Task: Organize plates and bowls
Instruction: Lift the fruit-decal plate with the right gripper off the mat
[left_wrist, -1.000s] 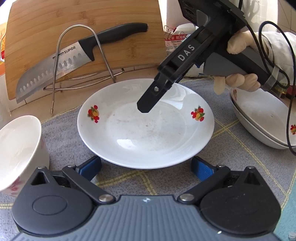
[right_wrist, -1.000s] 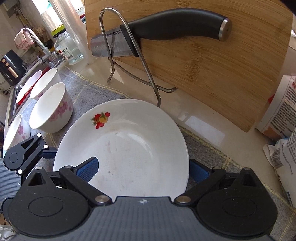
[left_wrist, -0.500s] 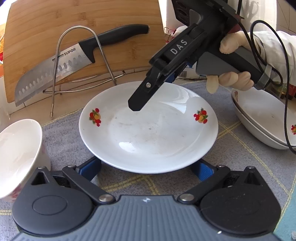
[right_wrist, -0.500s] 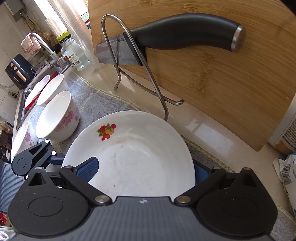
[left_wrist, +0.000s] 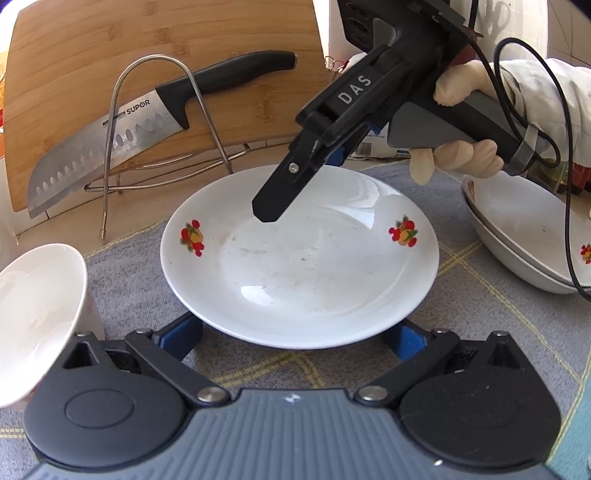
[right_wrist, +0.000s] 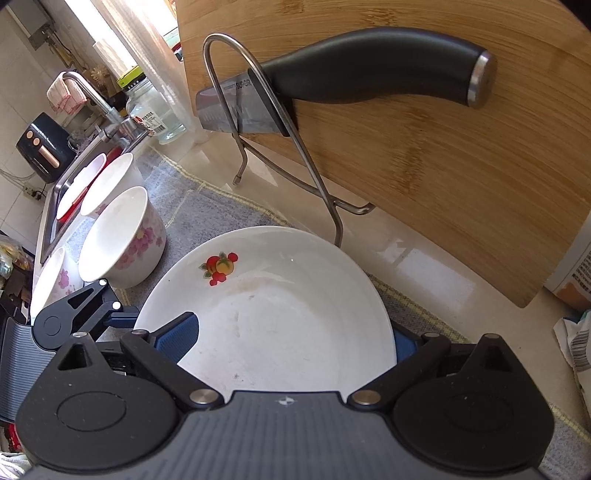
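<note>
A white plate with red fruit prints (left_wrist: 299, 258) lies on the grey mat; it also shows in the right wrist view (right_wrist: 280, 314). My left gripper (left_wrist: 295, 338) is open, its blue pads at the plate's near rim, one on each side. My right gripper (right_wrist: 291, 338) is open and tilted, one finger over the plate's top, the other at its far rim; it shows from outside in the left wrist view (left_wrist: 295, 184). White bowls with pink flowers (right_wrist: 122, 236) stand to the left. A stack of plates (left_wrist: 524, 236) lies at the right.
A bamboo cutting board (left_wrist: 155, 74) leans at the back behind a wire rack (left_wrist: 155, 110) that holds a knife (left_wrist: 147, 122). A sink with a tap (right_wrist: 88, 99) and a glass jar (right_wrist: 155, 110) are far left. Paper packets (right_wrist: 576, 288) are at the right.
My right gripper has moved in lower over the plate's far side. The plate looks slightly higher and nearer in the left wrist view. My left gripper stays open at the near rim.
</note>
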